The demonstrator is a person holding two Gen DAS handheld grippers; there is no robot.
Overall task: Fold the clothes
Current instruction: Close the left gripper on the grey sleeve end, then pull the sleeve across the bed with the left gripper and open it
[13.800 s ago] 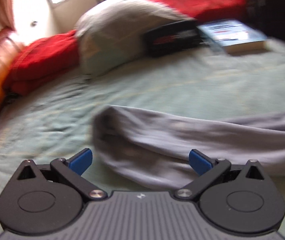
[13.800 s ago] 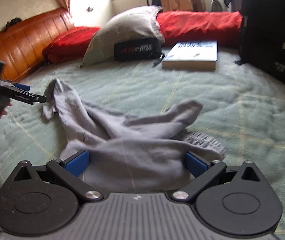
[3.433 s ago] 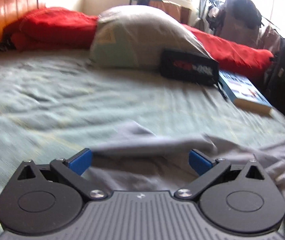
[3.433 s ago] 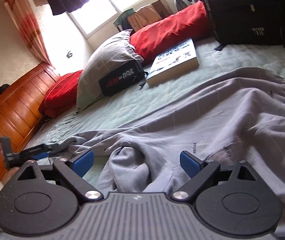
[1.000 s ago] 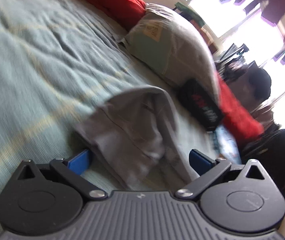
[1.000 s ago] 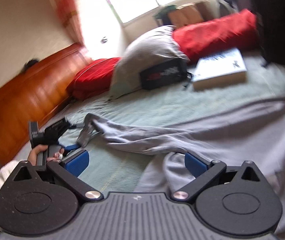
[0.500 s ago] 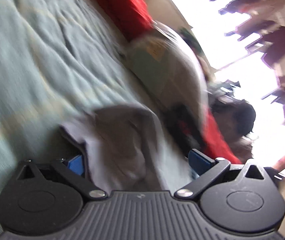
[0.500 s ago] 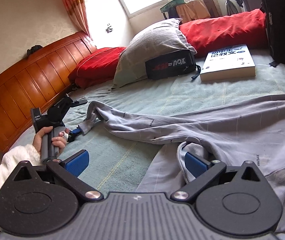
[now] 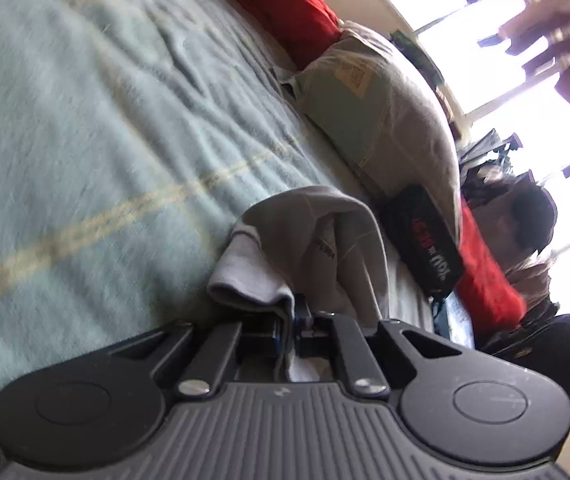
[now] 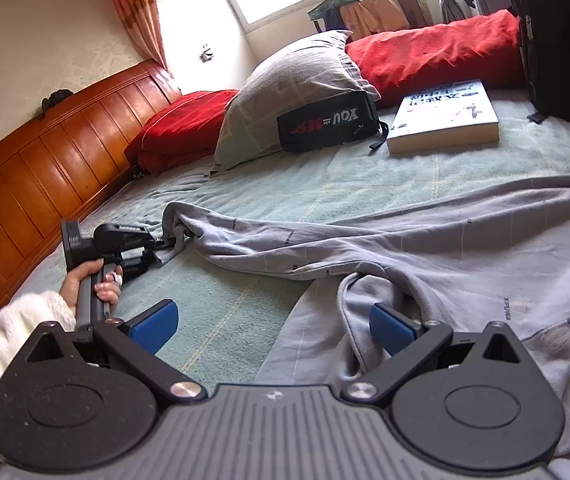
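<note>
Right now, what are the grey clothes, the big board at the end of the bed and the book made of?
The grey clothes look like soft knit cotton, matte: they sag and wrinkle, and the left claw pinches a fold. The headboard looks like varnished wood: orange-brown panels with a shine. The book looks like paper with a smooth printed cover; white page edges show.

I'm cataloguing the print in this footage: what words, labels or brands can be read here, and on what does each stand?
"YOU" in white, upside down, then red letters too small to read: black pouch.
"XFUMA", small and repeated: grey garment.
Cover print on the book: too small to read.
Square label on the pillow: blurred.
</note>
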